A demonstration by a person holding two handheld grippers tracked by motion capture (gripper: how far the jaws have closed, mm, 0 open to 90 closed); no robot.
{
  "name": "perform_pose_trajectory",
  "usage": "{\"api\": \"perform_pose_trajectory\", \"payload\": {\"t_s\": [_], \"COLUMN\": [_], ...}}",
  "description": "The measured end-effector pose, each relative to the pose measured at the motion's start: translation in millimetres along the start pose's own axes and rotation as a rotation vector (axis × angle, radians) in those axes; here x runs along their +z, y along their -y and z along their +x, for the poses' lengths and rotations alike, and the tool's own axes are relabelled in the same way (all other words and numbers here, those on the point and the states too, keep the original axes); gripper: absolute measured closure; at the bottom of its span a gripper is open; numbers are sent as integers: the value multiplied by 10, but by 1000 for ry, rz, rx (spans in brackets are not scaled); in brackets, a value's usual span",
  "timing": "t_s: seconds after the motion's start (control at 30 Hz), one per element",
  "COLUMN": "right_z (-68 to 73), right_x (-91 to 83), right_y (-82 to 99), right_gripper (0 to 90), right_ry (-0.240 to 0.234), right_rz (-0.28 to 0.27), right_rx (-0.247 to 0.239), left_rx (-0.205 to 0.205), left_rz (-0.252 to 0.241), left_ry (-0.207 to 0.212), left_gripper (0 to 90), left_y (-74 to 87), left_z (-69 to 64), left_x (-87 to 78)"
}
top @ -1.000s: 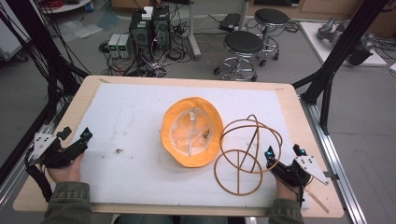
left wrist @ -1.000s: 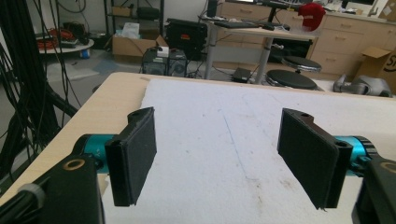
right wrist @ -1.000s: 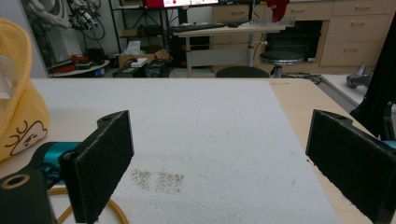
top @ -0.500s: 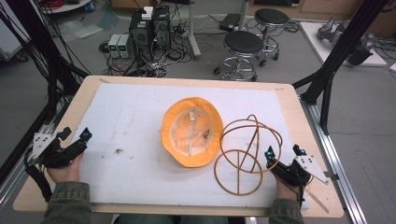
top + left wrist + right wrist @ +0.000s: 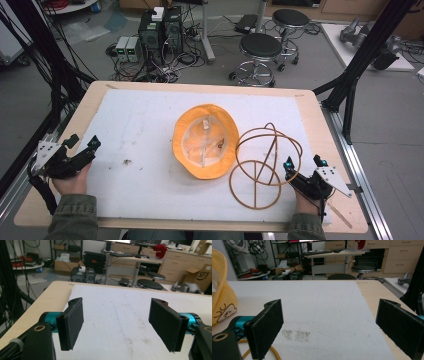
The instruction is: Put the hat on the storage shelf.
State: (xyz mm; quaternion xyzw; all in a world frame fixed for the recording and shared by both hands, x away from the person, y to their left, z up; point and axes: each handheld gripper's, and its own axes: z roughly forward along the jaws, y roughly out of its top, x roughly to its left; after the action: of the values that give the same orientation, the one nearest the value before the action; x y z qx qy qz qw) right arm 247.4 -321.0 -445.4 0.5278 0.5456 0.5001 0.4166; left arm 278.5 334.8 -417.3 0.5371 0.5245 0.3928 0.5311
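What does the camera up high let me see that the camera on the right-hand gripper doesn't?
The high view alone gives the whole layout: the left gripper open near the table's left edge, the upturned hollow of the yellow hat, and the full wire frame beside it. The right gripper view alone gives a cartoon face printed on the hat's outside and a dark smudge on the white mat. Both give the right gripper open, the hat, part of the frame and the mat.

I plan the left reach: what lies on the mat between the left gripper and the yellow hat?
In the high view, between the left gripper and the yellow hat lies bare white mat, with a few dark crumbs.
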Motion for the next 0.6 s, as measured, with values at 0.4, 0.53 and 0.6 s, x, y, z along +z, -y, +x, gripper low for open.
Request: {"api": "perform_pose_trajectory", "payload": {"t_s": [0.4,0.53,0.6], "right_z": [11,16,16], "right_x": [-23,-17,-19], "right_y": [-5,-7,-10], "right_gripper": [64,65,65], "right_ry": [-9,-15,-18], "right_rz": [-2,1,-5], "right_rx": [-1,-3,-6], "left_rx": [20,38,43], "left_rz": [-9,-18,-15], "left_ry": [136,161,175], "left_gripper": [283,283,283], "left_y": [-284,-370,-408], "left_z": [-323,-438,-480], "left_x": [191,251,281]}}
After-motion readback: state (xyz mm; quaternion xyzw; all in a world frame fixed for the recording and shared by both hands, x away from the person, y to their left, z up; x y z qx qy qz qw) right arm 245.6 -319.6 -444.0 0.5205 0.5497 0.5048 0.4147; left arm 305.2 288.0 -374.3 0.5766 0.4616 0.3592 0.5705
